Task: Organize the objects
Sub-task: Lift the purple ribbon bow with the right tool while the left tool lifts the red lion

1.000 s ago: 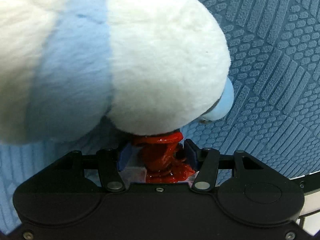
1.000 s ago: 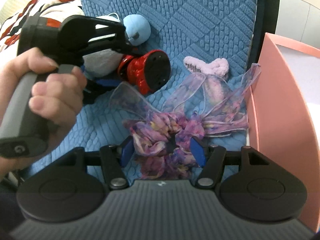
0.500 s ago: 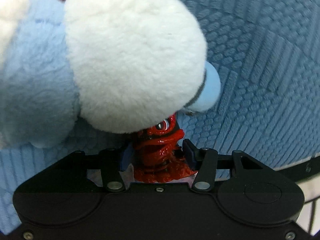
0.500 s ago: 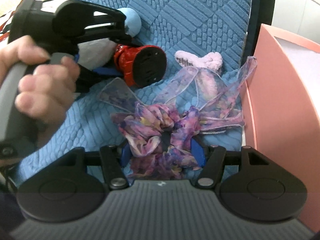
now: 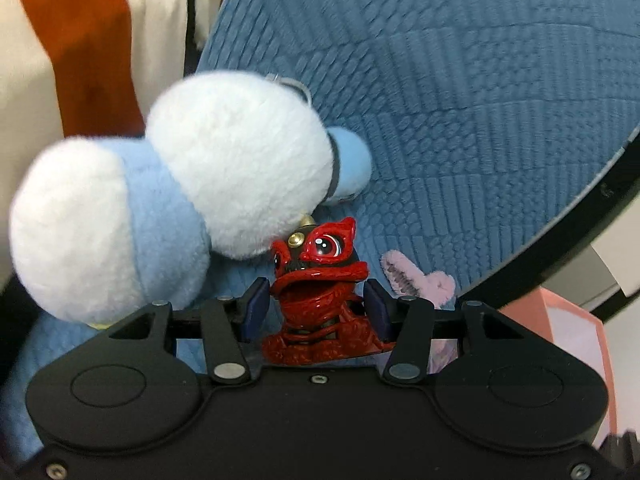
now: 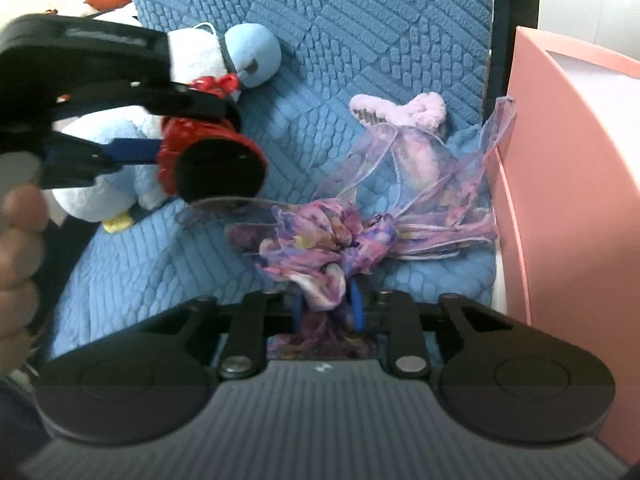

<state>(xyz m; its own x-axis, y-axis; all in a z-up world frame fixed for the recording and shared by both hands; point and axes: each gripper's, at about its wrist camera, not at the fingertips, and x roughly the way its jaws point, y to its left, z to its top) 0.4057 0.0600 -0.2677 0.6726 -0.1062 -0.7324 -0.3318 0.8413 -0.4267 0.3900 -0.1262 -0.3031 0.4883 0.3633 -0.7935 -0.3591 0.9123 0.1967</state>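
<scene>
My left gripper (image 5: 316, 304) is shut on a red lion figurine (image 5: 320, 296) and holds it lifted off the blue cushion (image 5: 460, 120); in the right wrist view the figurine (image 6: 208, 160) shows its black base. A white and light blue plush toy (image 5: 180, 192) lies just behind it on the cushion. My right gripper (image 6: 326, 306) is shut on a purple floral scrunchie with sheer ribbons (image 6: 328, 240). A small lilac fuzzy hair clip (image 6: 400, 110) lies further back on the cushion.
A pink box (image 6: 568, 200) stands right of the cushion, its wall close to the ribbons. The cushion's dark edge (image 5: 580, 220) runs along the right. White and orange fabric (image 5: 80, 40) lies beyond the cushion at the left.
My left gripper has pulled back and up from the plush toy with the red figurine. My right gripper has closed on the scrunchie and lifted it slightly.
</scene>
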